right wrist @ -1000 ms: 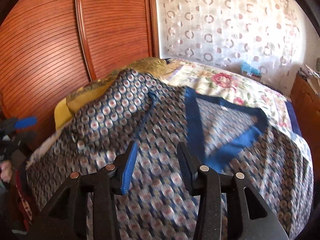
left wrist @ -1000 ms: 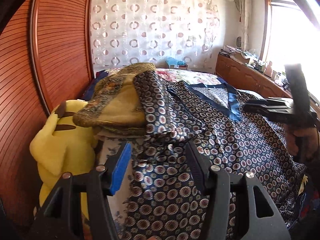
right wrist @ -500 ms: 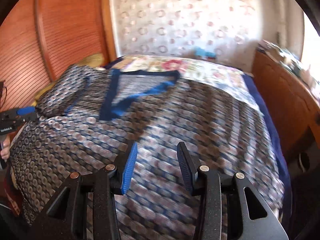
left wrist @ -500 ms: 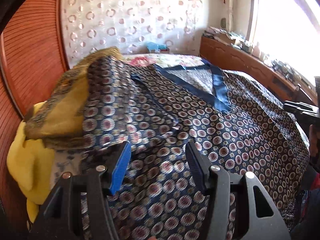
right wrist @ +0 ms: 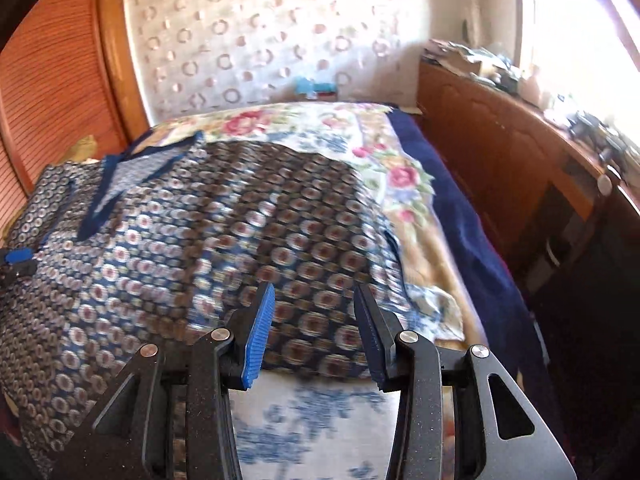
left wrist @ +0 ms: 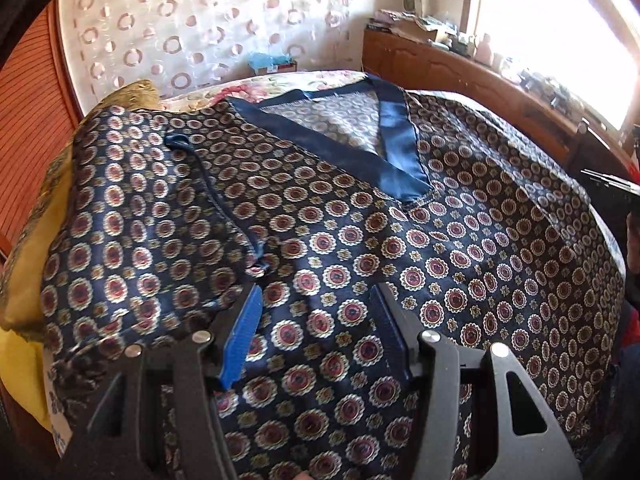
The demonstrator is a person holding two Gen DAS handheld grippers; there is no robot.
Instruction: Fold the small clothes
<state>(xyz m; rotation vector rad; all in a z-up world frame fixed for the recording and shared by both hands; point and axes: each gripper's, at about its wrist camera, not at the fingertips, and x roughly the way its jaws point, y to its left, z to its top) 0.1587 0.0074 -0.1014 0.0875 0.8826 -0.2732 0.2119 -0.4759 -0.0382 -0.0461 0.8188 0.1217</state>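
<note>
I see the patterned shirt (left wrist: 360, 240) spread flat on the bed (right wrist: 452, 216). Both my left gripper (left wrist: 316, 332) and right gripper (right wrist: 314, 332) hang part-open, empty. It looks silky, probably slippery; I'd pinch the hem (right wrist: 320, 368).

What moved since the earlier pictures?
Both grippers swung toward the window side: the left gripper now hangs over the patterned shirt's middle, the right gripper over its edge. Nothing was grabbed. The shirt stayed spread on the bed; both grippers stayed open.
</note>
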